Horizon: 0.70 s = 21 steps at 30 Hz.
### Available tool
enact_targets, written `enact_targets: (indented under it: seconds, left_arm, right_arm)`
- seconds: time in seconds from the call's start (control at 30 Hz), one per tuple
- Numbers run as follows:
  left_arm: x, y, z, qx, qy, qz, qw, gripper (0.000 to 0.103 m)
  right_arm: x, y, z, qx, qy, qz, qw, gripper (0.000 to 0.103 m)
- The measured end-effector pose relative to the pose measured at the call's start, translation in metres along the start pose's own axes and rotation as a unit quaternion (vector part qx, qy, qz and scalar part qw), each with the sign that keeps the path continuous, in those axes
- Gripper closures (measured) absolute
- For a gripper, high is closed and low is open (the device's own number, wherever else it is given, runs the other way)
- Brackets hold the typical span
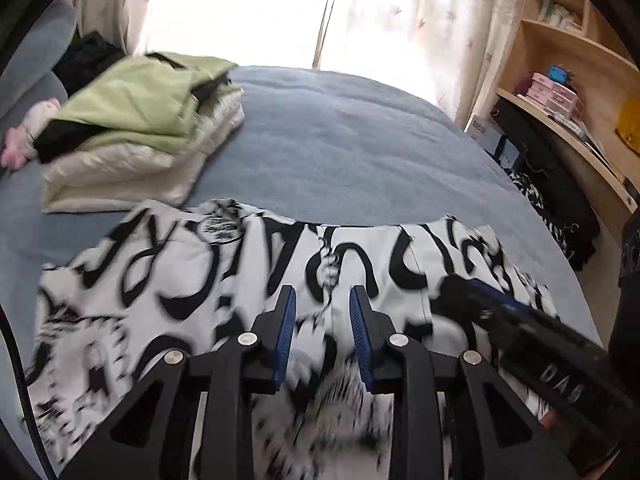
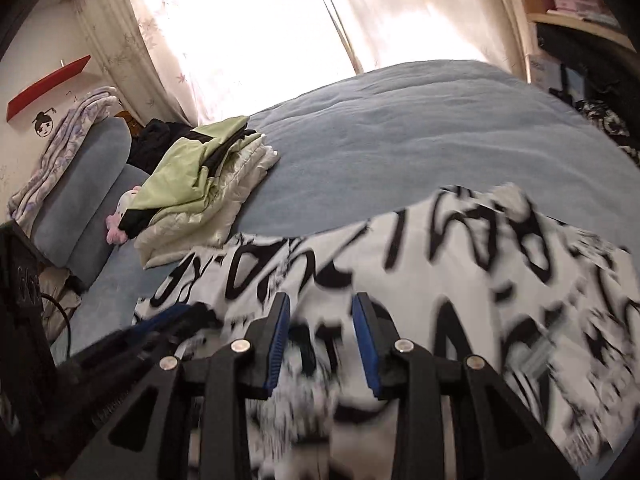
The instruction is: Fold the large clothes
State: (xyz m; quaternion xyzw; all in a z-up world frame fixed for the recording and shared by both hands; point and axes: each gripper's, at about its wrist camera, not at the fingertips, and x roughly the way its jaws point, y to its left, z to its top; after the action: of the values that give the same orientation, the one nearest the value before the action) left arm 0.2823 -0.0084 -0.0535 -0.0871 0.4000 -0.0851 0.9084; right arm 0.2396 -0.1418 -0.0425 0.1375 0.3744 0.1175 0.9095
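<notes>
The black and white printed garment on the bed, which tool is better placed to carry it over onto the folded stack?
Left, probably. The folded stack lies to the left of the printed garment, on the left tool's side. The right tool sits further right. Both tools are open above the cloth.

Blown-out daylight through the curtains (image 1: 420,20), motion-blurred garment (image 1: 180,280), fisheye-warped dark edges.

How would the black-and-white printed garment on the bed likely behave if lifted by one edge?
The printed garment would probably droop and fold: it lies rumpled on the blue bedcover. It looks thin, so likely light. Spread wide, it may trail if raised at one point.
</notes>
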Motion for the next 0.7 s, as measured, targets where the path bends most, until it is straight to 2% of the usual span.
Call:
enact_targets:
  seconds: [0.1, 0.2, 0.3, 0.33, 0.37, 0.47, 0.57, 0.7]
  left_arm:
    - [0.039, 0.005, 0.007, -0.016, 0.024, 0.015, 0.9995, 0.077]
    - [0.074, 0.02, 0.003, -0.014, 0.052, 0.051, 0.9973, 0.082]
    - [0.088, 0.045, -0.003, -0.035, 0.065, 0.028, 0.9969, 0.092]
    - [0.088, 0.049, -0.004, -0.041, 0.061, 0.02, 0.9971, 0.092]
    - [0.086, 0.051, -0.005, -0.041, 0.061, 0.015, 0.9972, 0.092]
    - [0.079, 0.046, -0.004, -0.022, 0.06, 0.037, 0.9973, 0.092]
    - [0.055, 0.031, -0.005, -0.006, 0.041, 0.046, 0.9981, 0.092]
    - [0.02, 0.014, -0.013, 0.005, 0.016, 0.02, 0.9997, 0.087]
  right_arm:
    - [0.035, -0.005, 0.011, -0.001, 0.013, -0.008, 1.0, 0.07]
    - [0.067, -0.027, 0.013, 0.004, 0.035, -0.046, 0.998, 0.073]
    - [0.075, -0.059, 0.012, 0.006, 0.021, -0.122, 0.992, 0.073]
    - [0.075, -0.069, 0.011, 0.016, 0.025, -0.12, 0.992, 0.073]
    - [0.073, -0.082, 0.01, 0.039, 0.029, -0.097, 0.994, 0.073]
    - [0.061, -0.092, 0.011, 0.062, 0.03, -0.079, 0.995, 0.071]
    - [0.046, -0.087, 0.011, 0.079, 0.037, -0.069, 0.994, 0.071]
    - [0.02, -0.056, 0.001, 0.058, 0.027, -0.025, 0.998, 0.07]
